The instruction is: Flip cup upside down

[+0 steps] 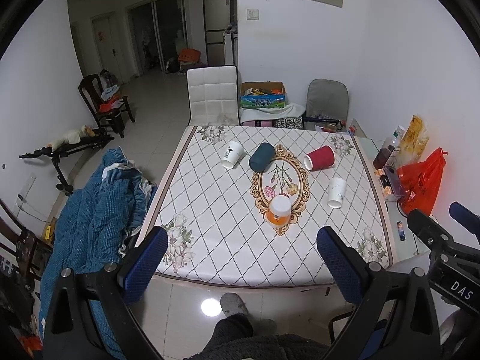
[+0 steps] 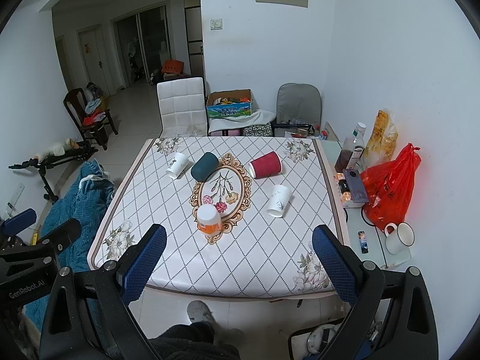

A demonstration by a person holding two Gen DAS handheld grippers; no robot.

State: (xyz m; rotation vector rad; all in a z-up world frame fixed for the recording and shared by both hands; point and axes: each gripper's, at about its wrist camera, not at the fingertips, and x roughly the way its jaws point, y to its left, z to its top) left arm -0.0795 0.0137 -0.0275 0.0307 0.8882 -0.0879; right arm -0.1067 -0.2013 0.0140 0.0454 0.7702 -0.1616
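— Where are the cups?
— Five on the table [image 1: 210, 210]. The orange cup [image 1: 279, 211] already stands upside down at the near edge of the oval motif; the red cup [image 1: 319, 157], teal cup [image 1: 262, 156] and two white ones lie on their sides.
— And the grippers?
— Left gripper [image 1: 243, 258] and right gripper [image 2: 240, 255] hover before the table, jaws wide apart, holding nothing.

Left gripper [image 1: 242, 258], right gripper [image 2: 239, 255]: jaws seemingly wide apart.

A lived-in home dining area is showing: a floral-clothed tabletop [image 1: 210, 210], a white dining chair [image 1: 211, 96], a blue quilt [image 1: 99, 198] lying beside it, a hallway with doors [image 1: 105, 45] opening behind.
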